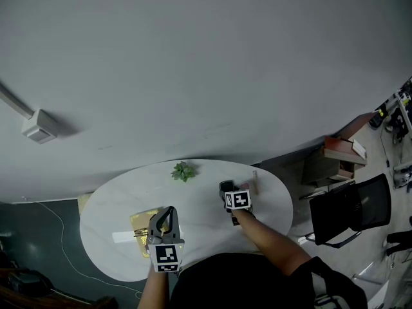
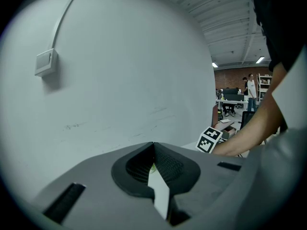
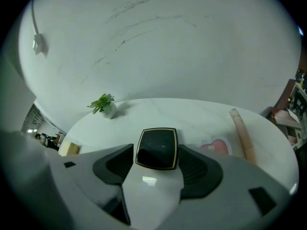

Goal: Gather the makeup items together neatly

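the right tongs hold a black compact by its sides, over the desk. it sits left of a pink heart and a pale stick. the left tongs are pressed together and point up at the wall, with nothing clear between them. the step looks like placing the compact with the group. next it likely needs setting flat just beside the heart, without nudging the stick.
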Motion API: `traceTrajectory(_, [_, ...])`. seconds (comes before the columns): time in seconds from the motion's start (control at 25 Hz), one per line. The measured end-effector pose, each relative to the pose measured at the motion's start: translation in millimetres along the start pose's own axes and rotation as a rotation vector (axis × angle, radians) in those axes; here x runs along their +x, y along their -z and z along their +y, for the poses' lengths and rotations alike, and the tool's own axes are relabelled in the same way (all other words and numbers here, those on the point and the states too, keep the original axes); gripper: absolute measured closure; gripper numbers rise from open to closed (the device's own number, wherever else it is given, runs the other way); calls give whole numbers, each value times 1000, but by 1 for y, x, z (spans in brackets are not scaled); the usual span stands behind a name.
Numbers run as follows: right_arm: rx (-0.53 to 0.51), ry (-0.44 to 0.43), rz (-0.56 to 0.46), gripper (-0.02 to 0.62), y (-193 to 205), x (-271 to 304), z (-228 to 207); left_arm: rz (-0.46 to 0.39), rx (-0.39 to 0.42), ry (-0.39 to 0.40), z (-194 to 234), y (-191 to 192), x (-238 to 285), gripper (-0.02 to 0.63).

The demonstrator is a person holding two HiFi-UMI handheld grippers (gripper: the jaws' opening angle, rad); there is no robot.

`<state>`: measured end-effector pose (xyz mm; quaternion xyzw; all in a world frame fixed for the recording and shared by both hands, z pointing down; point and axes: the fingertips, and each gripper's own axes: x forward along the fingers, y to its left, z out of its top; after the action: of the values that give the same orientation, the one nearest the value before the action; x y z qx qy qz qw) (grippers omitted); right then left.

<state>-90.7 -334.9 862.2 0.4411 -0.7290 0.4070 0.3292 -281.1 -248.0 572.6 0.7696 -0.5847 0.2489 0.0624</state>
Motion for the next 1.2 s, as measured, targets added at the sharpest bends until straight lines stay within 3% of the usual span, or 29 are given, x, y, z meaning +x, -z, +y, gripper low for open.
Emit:
traceTrajectory(0.28, [-16, -33, -12, 299, 2, -11, 0, -9, -5, -24, -3, -5, -9, 584])
traceTrajectory(0.4, [-122, -50, -60, 299, -3, -31, 3, -23, 0, -41, -5, -12, -15, 584])
traceTrajectory(0.64, [-352, -135, -263, 303, -20, -109, 9, -70, 13, -67, -19, -33, -33, 584])
traceTrajectory(0.68, [-393, -136, -301, 338, -22, -126, 8, -79, 16, -72, -22, -36, -36, 584])
traceTrajectory(0.72, [-433, -131, -342, 422, -25, -144, 6, -90, 19, -77, -26, -40, -39, 584])
traceTrajectory(0.88, [-518, -111, -493, 547, -37, -211, -3, -131, 22, -95, -45, -56, -57, 584])
traceTrajectory(1.2, [-598, -100, -675, 568, -44, -335, -12, -192, 27, -128, -81, -85, -103, 584])
